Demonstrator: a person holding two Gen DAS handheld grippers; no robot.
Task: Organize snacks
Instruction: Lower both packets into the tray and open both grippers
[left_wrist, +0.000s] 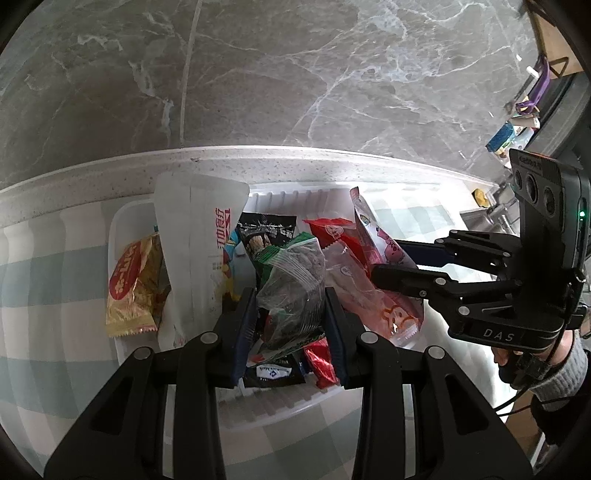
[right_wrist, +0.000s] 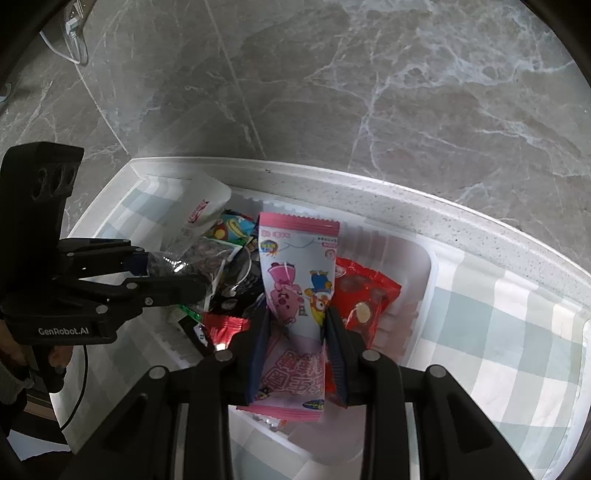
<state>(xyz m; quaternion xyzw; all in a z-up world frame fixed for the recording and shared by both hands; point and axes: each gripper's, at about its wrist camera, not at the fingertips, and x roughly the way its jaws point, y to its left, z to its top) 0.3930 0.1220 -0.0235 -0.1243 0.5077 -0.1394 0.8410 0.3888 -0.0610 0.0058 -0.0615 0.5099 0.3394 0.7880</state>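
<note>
A white plastic tray (left_wrist: 295, 195) on a checked cloth holds a heap of snack packets. My left gripper (left_wrist: 291, 295) is shut on a clear bag of dark snacks with a green top (left_wrist: 291, 284), just above the heap. My right gripper (right_wrist: 297, 314) is shut on a pink cartoon packet (right_wrist: 297, 269), held over the tray (right_wrist: 424, 266); it also shows in the left wrist view (left_wrist: 373, 236). A tall white packet (left_wrist: 195, 236), a gold and red packet (left_wrist: 131, 284) and red packets (right_wrist: 365, 295) lie in the tray.
The checked cloth (left_wrist: 55, 266) covers a speckled counter with a raised edge (left_wrist: 277, 155). Grey marble floor (left_wrist: 295, 74) lies beyond. A shelf with small items (left_wrist: 517, 129) is at the far right.
</note>
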